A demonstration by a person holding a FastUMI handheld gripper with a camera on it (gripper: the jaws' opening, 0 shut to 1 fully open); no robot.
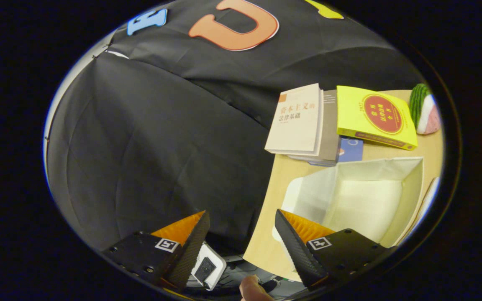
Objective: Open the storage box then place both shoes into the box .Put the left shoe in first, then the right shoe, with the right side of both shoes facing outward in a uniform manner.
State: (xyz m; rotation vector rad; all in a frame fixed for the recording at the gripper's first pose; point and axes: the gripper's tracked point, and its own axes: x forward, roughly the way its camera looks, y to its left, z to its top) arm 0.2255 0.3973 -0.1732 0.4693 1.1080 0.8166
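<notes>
A white storage box (362,196) lies open on the wooden table (266,234), just beyond my right finger; its inside is bare. My gripper (241,221) is open, with nothing between the fingers. The left finger (191,242) hangs off the table's edge over the black cloth, the right finger (295,246) sits over the table beside the box's near corner.
A stack of books (303,125) lies beyond the box, with a yellow book (375,117) next to it. A watermelon-slice toy (425,108) sits at the table's far corner. Below the fingers are a small white device (209,267) and a person's fingertip (251,288).
</notes>
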